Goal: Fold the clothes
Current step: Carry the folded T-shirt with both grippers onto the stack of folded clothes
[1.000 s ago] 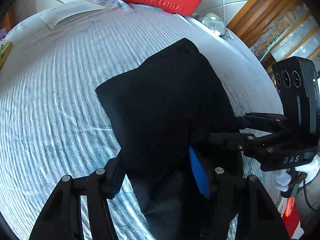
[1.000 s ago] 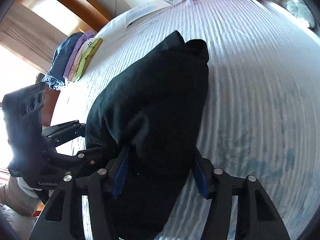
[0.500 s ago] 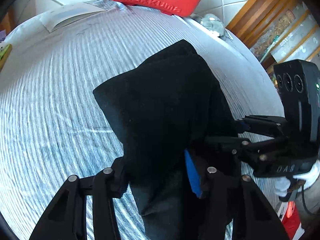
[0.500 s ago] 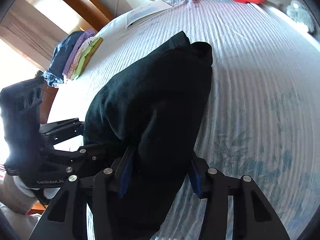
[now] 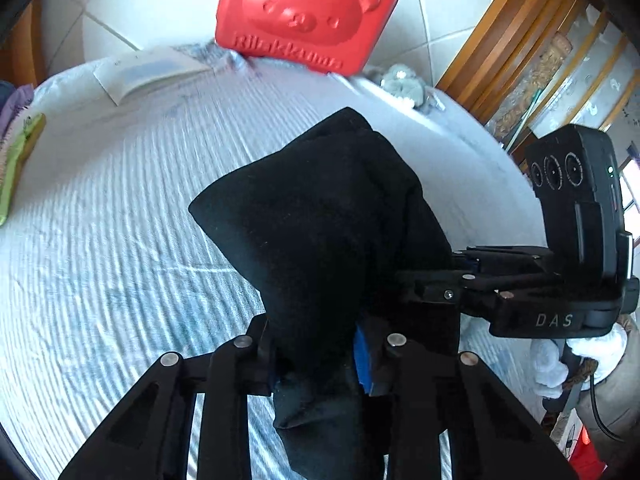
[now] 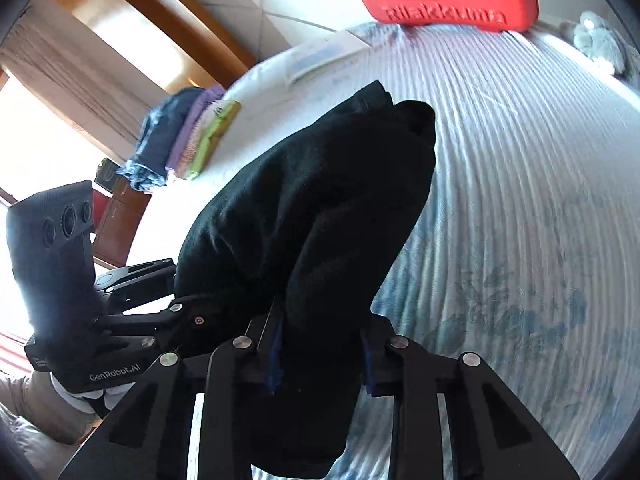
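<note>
A black folded garment is held up off the striped bedsheet by both grippers. My left gripper is shut on its near left edge. My right gripper is shut on the near right edge, and the garment bulges forward from it. In the left wrist view the right gripper comes in from the right against the cloth. In the right wrist view the left gripper comes in from the left. The fingertips are buried in the fabric.
A red Rilakkuma case stands at the bed's far edge, with a white booklet to its left and a grey plush to its right. A stack of folded clothes lies at the bed's left edge. A wooden cabinet is at right.
Both grippers have risen and tilted up with the garment, lifting it higher off the sheet. The far wall and the red case have come further into view.
</note>
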